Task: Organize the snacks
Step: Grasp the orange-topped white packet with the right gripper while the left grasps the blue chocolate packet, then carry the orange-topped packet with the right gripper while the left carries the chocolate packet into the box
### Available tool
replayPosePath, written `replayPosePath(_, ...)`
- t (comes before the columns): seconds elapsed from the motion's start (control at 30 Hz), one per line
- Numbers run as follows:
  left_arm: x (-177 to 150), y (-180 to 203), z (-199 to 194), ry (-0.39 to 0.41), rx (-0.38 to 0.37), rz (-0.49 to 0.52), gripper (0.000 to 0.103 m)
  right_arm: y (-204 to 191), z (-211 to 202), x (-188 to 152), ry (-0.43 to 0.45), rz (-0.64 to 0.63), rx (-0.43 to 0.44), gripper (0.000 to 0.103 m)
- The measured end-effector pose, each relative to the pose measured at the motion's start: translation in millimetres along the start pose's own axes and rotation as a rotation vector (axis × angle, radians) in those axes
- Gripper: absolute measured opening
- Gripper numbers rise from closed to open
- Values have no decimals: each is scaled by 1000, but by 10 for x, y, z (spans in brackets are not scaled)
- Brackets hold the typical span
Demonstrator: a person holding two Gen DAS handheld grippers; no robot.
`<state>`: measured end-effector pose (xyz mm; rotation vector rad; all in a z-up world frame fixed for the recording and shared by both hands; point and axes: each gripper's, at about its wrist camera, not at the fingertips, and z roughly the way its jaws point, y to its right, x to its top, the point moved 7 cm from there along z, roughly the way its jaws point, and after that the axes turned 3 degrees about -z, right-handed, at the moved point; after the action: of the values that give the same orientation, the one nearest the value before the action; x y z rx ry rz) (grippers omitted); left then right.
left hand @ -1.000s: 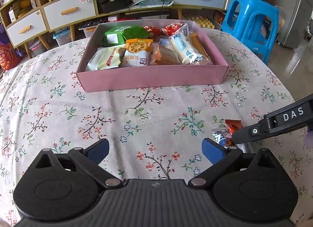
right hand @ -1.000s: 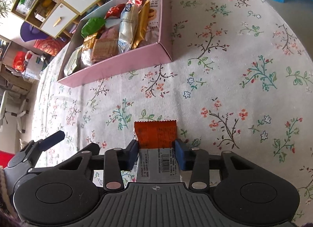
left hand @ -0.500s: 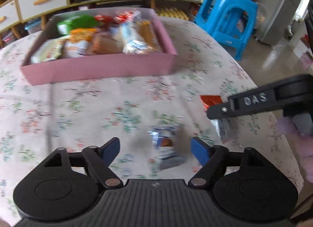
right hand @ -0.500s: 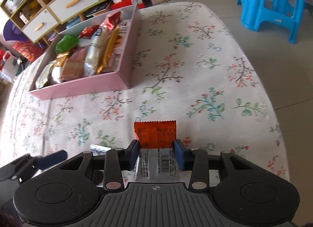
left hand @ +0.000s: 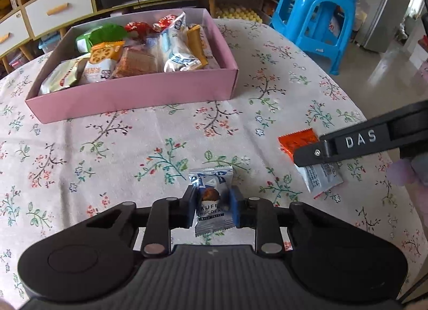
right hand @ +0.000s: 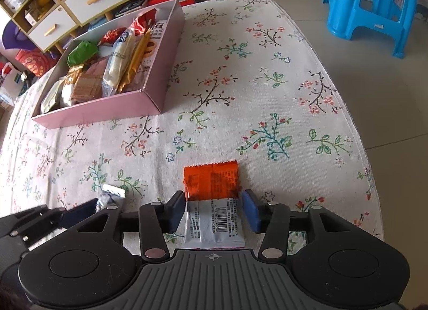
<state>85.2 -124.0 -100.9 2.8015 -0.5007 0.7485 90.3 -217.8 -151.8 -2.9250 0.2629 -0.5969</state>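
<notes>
Both tongs are pitched steeply down over the desk (right hand: 267, 74), side by side near its front edge.

Left tongs (left hand: 211, 204): jaws have just been closing and are now clamped narrow on a truffle chocolate packet (left hand: 211, 200), which lies on the floral cloth.

Right tongs (right hand: 214, 209): jaws have just been opening. The orange-and-silver snack packet (right hand: 212, 203) is seen lying flat between the pads; a gap shows at the right pad.

Open cloth is noted between the tongs and the pink box (left hand: 133, 96), which sits toward the far left of the desk, filled with wrapped snacks. The desk's rounded right edge is close; a blue plastic stool (right hand: 374, 2) stands on the floor beyond it.

Packets: glossy crinkled foil, serrated ends. Box: matte card, rectangular.
</notes>
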Motion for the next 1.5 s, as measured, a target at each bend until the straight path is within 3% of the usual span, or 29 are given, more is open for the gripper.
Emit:
replayPosePath(0.2, 30, -83, -47, 13, 9, -10, 23, -120, 30, -33, 19, -102, -54, 51)
replayPosePath(0.4, 73, -224, -103, 28, 8, -39, 23, -212, 53, -19, 32, -165, -110, 39)
replayPosePath(0.63, 206, -463, -231, 75, 6, -94, 23, -233, -25, 87, 34, -61, -9, 38)
replayPosePath(1.0, 600, -759, -410, 198, -22, -229, 23, -447, -262, 640, 182, 86, 165, 39)
replayPosePath(1.17, 831, -811, -357, 244, -14, -192, 23, -568, -172, 880, 242, 139, 253, 39)
replayPosePath(1.5, 1374, -880, 1, 215, -48, -146, 23, -603, 105, 1179, 315, 218, 364, 41)
